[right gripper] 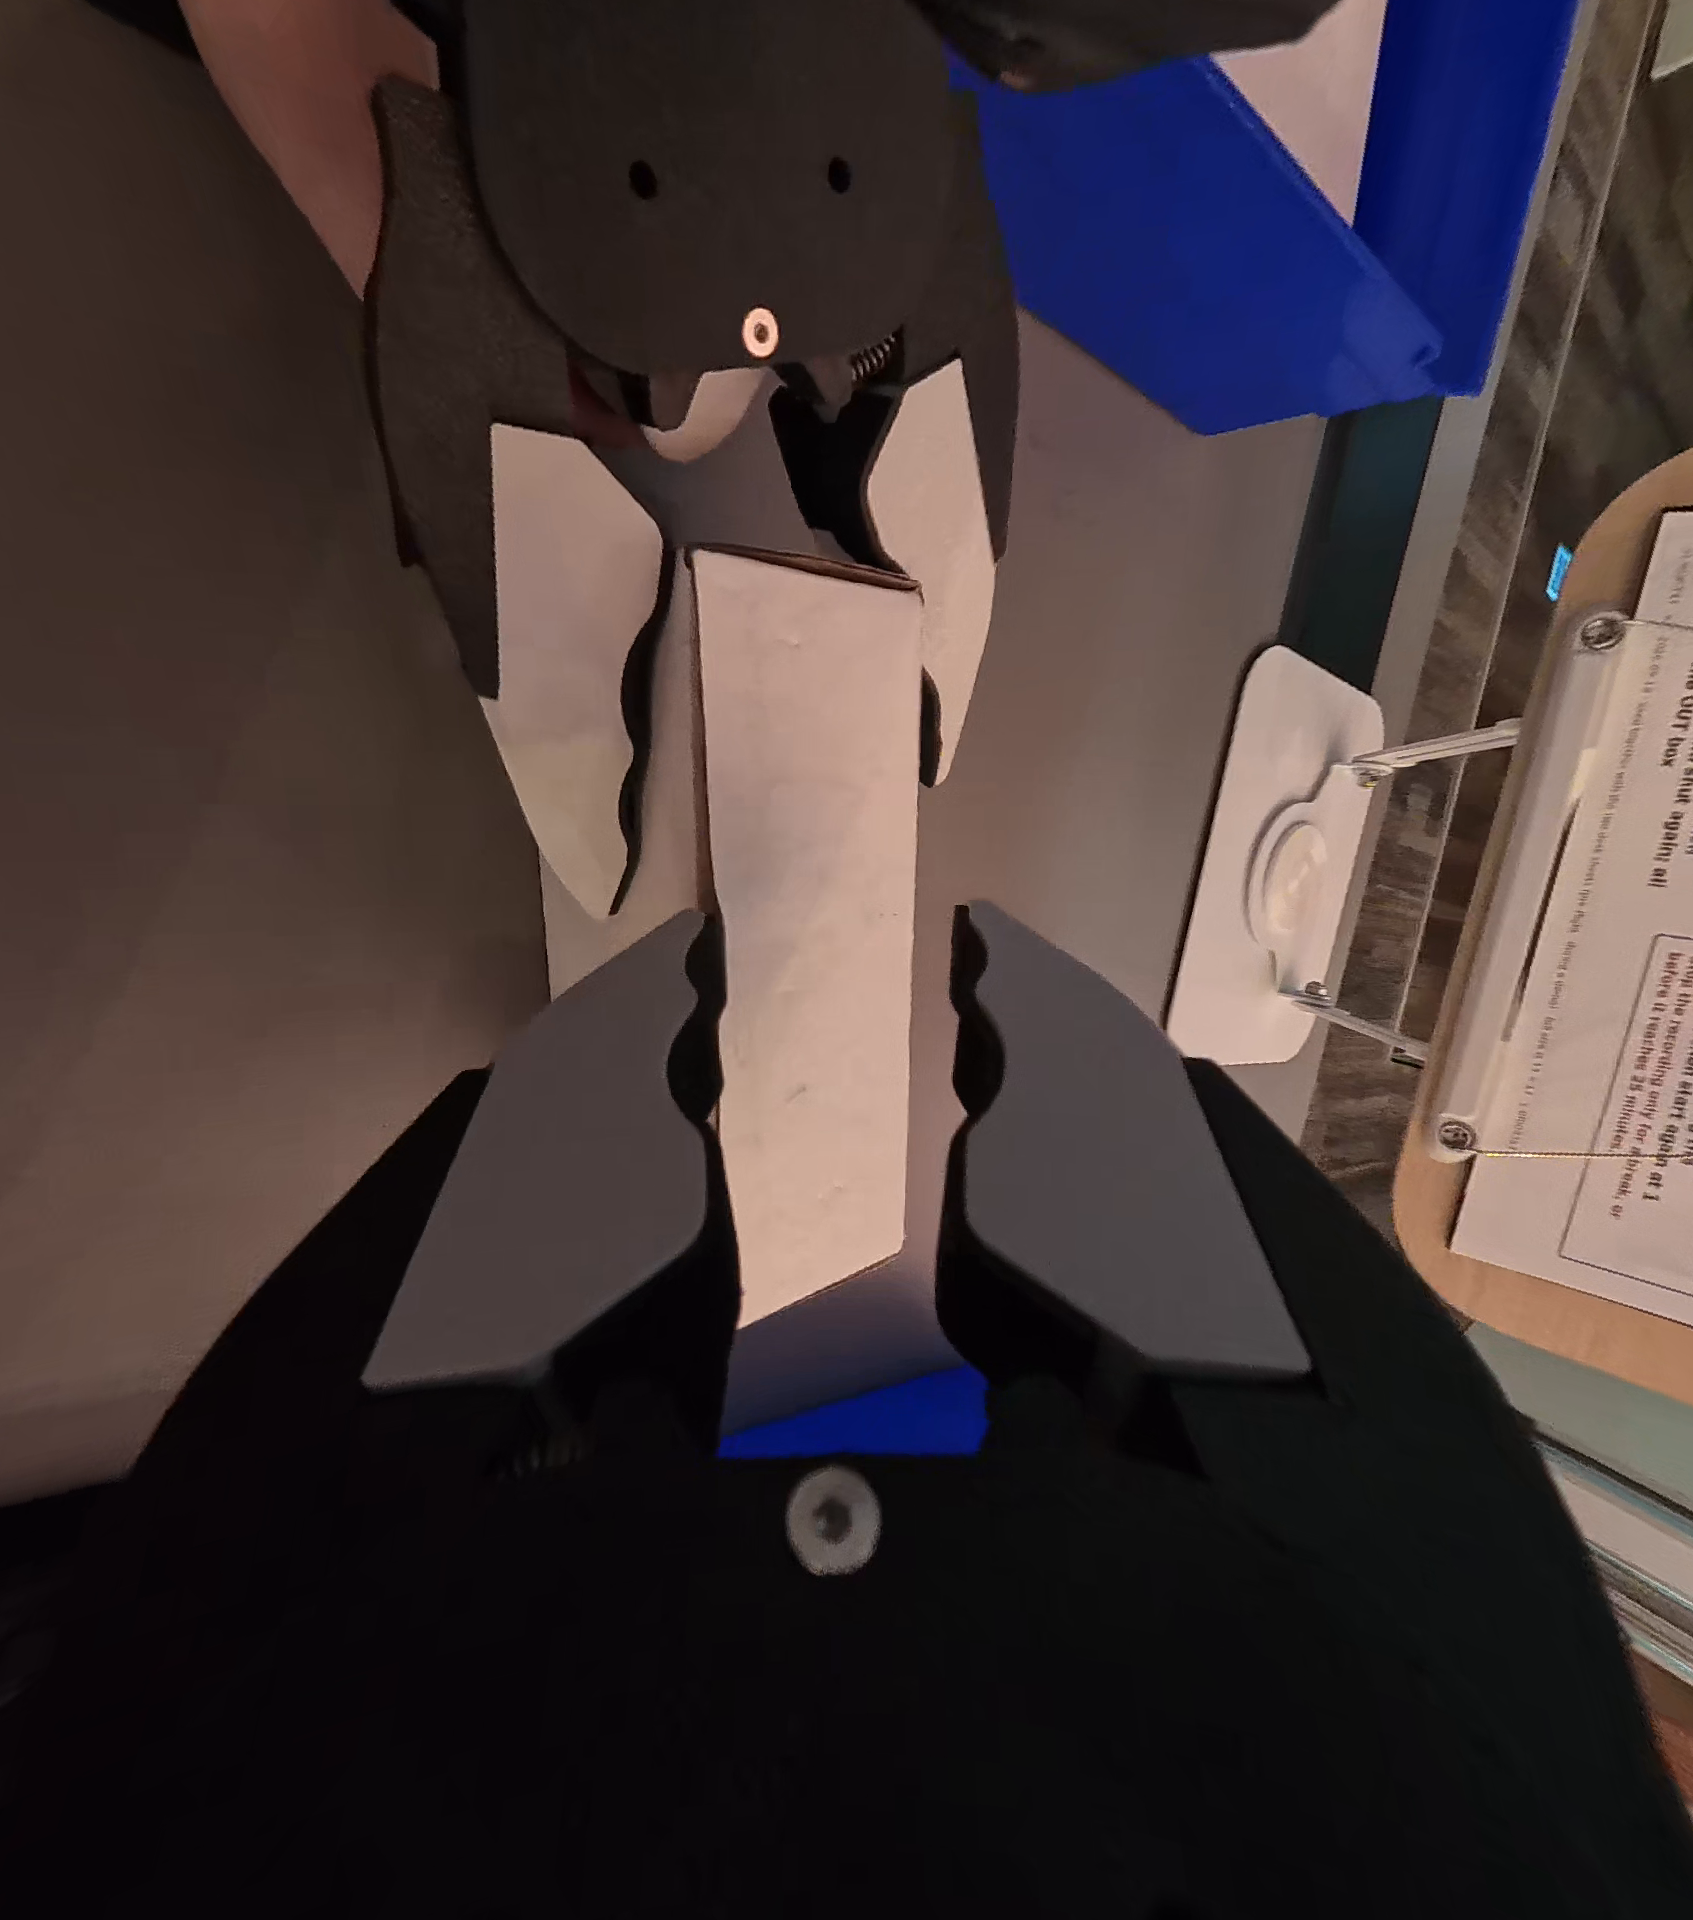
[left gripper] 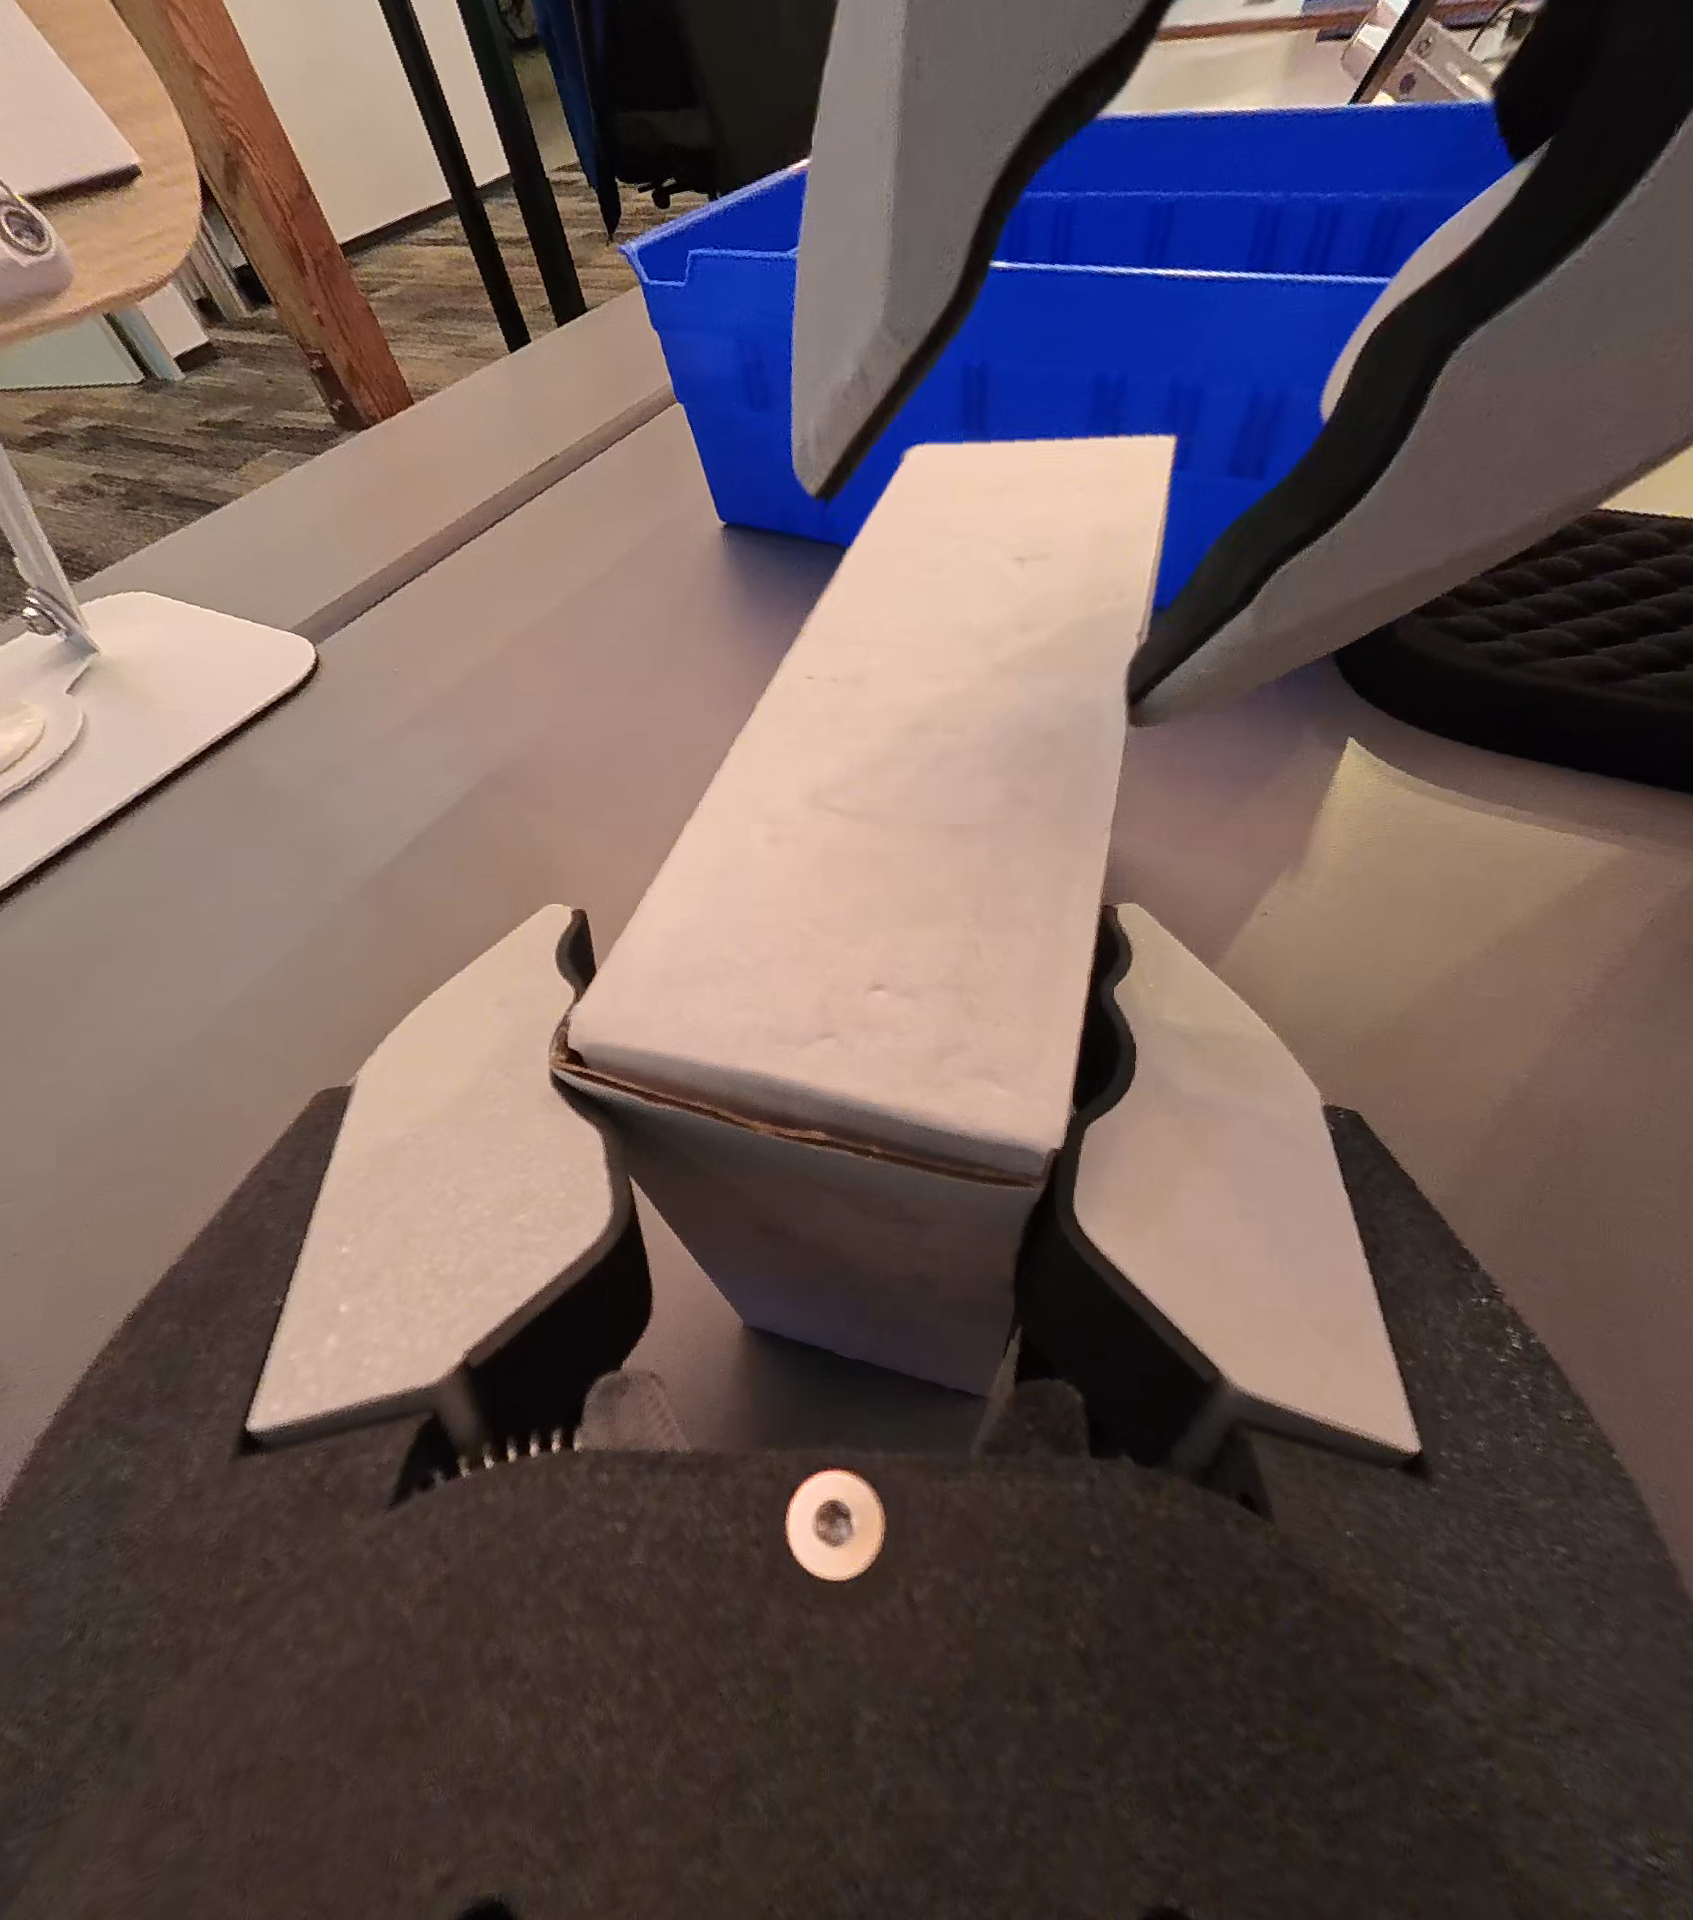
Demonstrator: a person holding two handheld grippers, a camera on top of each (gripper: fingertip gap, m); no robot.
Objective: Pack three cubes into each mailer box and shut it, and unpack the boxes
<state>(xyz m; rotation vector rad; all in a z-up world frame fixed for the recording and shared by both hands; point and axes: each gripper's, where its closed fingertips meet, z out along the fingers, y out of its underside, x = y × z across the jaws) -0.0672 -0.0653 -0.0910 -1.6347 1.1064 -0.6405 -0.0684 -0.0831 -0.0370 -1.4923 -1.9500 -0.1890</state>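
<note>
A long white mailer box [left gripper: 873,831] with its lid closed lies lengthwise in front of me. My left gripper [left gripper: 842,925] is shut on its near end, one finger on each long side. My right gripper [left gripper: 982,597] comes in from above at the far end, jaws open and astride the box. In the right wrist view the box [right gripper: 811,935] runs between my right gripper's [right gripper: 831,1039] fingers, with a gap on the right side. The left gripper [right gripper: 769,842] holds the opposite end there. No cubes show.
A blue plastic bin [left gripper: 1081,312] stands on the grey table [left gripper: 406,935] just behind the box; it also shows in the right wrist view [right gripper: 1185,260]. A black mesh pad [left gripper: 1600,644] lies at right. A white stand base [left gripper: 94,707] sits at left, holding a sheet board [right gripper: 1600,883]. My hands' fingertips stand some 6 centimetres from each other.
</note>
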